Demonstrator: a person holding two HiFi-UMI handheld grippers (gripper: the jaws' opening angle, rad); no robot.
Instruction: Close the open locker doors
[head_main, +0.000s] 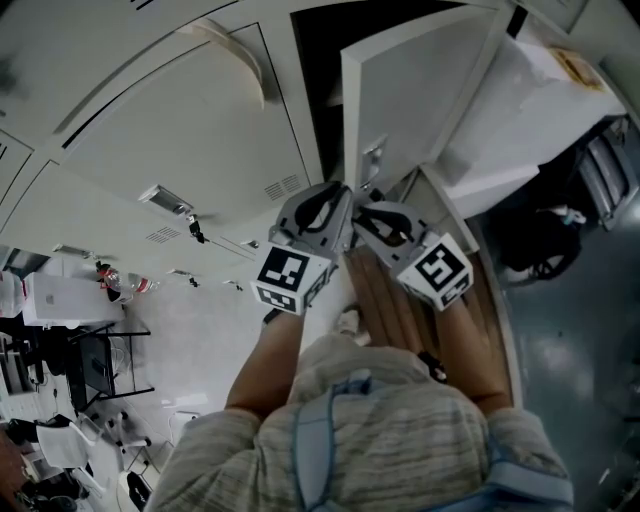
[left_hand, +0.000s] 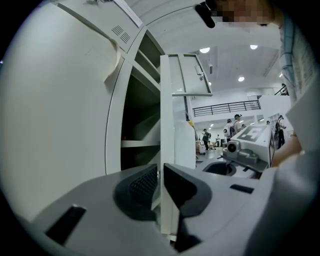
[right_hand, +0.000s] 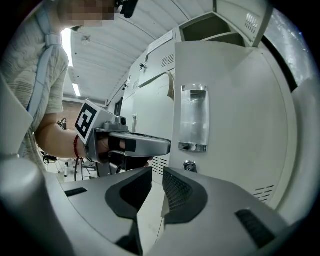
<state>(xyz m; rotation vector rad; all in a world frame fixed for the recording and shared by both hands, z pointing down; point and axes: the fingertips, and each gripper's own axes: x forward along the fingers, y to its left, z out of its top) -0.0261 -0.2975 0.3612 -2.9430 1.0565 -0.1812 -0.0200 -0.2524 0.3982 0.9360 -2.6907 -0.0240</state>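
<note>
Left gripper (left_hand: 160, 187) jaws clamped on the open locker door's (left_hand: 166, 135) edge.
Right gripper (right_hand: 156, 192) jaws slightly parted, holding nothing, just beside that door's lock (right_hand: 189, 165).

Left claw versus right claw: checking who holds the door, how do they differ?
The left claw has the edge of the locker door in its narrow gap, seemingly pinched; the right claw has a small empty gap. The left claw looks along the door's edge; the right claw faces the door's front, near its knob. Both work the same door.
</note>
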